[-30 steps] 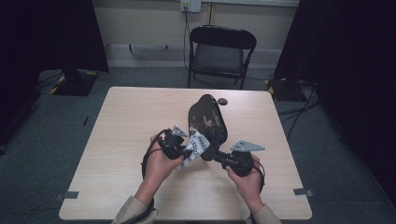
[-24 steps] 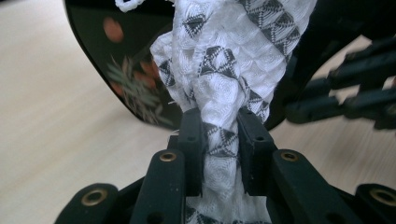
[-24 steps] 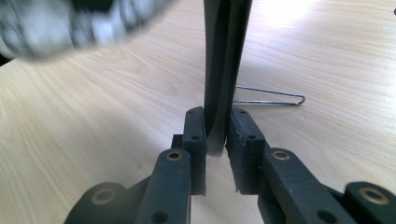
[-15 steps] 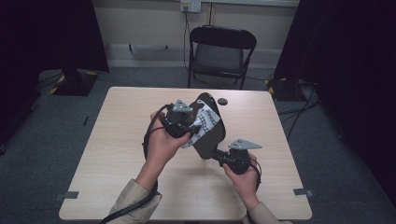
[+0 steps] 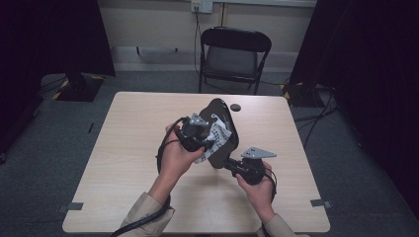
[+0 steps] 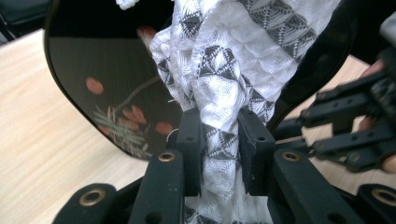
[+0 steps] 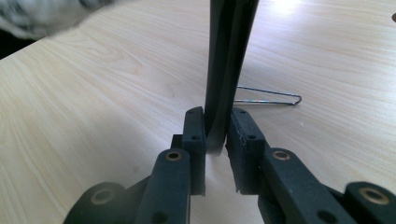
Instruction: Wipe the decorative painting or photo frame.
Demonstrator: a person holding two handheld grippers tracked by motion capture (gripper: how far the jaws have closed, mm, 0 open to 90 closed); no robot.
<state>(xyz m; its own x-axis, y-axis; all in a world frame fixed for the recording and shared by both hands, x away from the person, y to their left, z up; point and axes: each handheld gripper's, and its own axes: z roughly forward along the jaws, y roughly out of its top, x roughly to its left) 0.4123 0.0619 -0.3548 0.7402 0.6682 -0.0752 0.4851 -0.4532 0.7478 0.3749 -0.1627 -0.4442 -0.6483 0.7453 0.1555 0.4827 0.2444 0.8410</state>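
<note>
My right gripper clamps the black tray by its edge, tilted above the table. My left gripper, closed on the patterned cloth, presses it against the tray face: wiping step. Next stroke likely needs steady pressure.

The tray looks like glossy black lacquer, smooth, painted with orange petals and pale leaves. The cloth is white woven fabric with a waffled, slightly fuzzy texture and grey geometric patches. The table is pale wood-grain laminate, smooth with a soft sheen. A thin wire loop is shiny metal. The jaws are matt black plastic with brass-coloured rivets.
</note>
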